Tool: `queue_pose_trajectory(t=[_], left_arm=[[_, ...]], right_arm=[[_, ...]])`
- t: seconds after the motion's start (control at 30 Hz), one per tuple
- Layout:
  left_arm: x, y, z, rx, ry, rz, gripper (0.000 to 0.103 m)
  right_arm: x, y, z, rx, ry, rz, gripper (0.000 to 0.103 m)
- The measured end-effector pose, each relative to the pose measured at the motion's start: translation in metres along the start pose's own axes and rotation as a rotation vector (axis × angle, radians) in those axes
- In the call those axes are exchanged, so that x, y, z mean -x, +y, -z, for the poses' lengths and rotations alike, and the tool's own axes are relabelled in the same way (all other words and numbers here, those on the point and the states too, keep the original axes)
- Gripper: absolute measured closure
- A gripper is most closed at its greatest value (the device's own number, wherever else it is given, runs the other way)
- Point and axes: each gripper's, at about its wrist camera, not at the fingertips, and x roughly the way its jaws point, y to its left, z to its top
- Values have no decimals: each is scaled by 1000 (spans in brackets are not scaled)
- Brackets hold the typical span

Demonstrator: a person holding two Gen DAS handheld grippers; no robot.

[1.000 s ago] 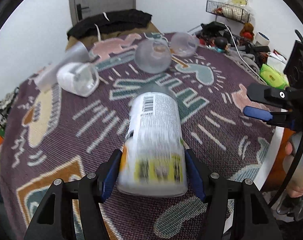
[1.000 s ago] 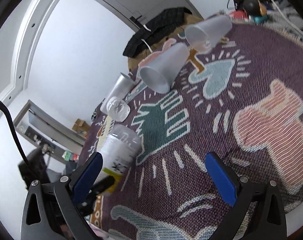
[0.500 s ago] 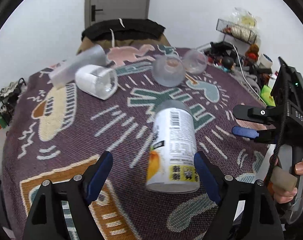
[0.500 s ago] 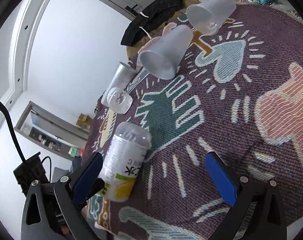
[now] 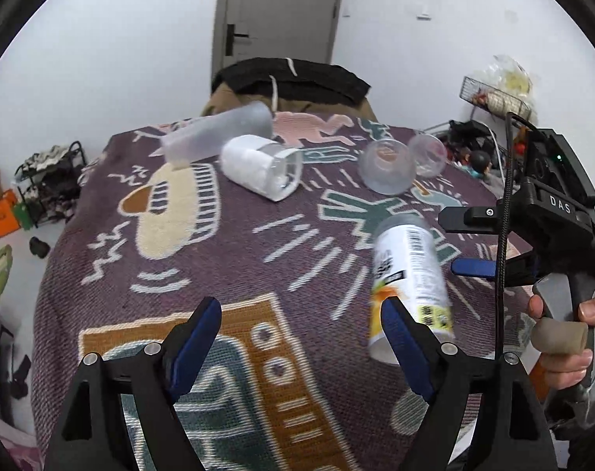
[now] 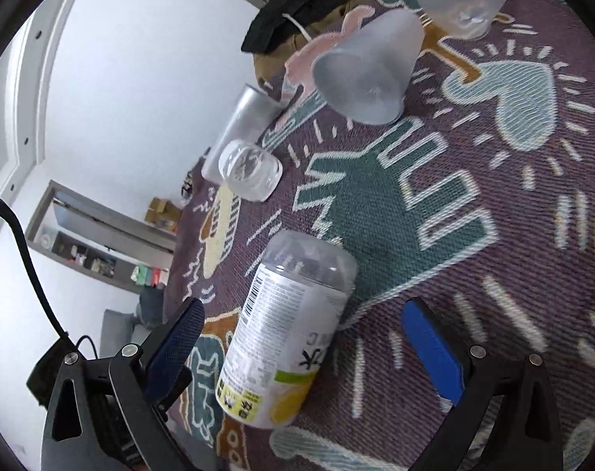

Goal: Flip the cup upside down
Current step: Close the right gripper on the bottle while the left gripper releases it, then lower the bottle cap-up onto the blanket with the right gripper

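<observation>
A white labelled cup [image 5: 411, 282] stands upside down on the patterned cloth [image 5: 226, 259], rim down; it also shows in the right wrist view [image 6: 285, 333]. My left gripper [image 5: 301, 337] is open and empty, just left of and in front of the cup. My right gripper [image 6: 301, 333] is open, its fingers on either side of the cup without touching it; it shows in the left wrist view [image 5: 470, 239] to the right of the cup.
A white-sleeved glass [image 5: 262, 167] and a tall frosted tumbler [image 5: 215, 135] lie on their sides at the back left. Two frosted cups [image 5: 385, 165] [image 5: 428, 155] sit at the back right. Clutter and a wire basket [image 5: 493, 96] are beyond the right edge.
My left gripper let go of the white cup, opened and drew back to the left. The cup now stands by itself on the cloth. The right gripper came closer to the cup.
</observation>
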Motion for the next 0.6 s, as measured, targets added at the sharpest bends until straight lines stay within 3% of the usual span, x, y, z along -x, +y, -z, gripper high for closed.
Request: queue_pose_trajectory(t=[0.27,0.47,0.53,0.6], left_arm=[[6,27,11,41,-38,-42,19],[9,43,21,48,-83,-102,19],[9,46,25,49,-92,-117,19],[8,49,27,52,-100,-127,19]], right_arm=[[-31,10,-4,-17,79,96,4],[-42,15,-7,1,99,163,15],[-43,15,-9,0,105,178,29],[-44,14,-11,-8,109,170,29]])
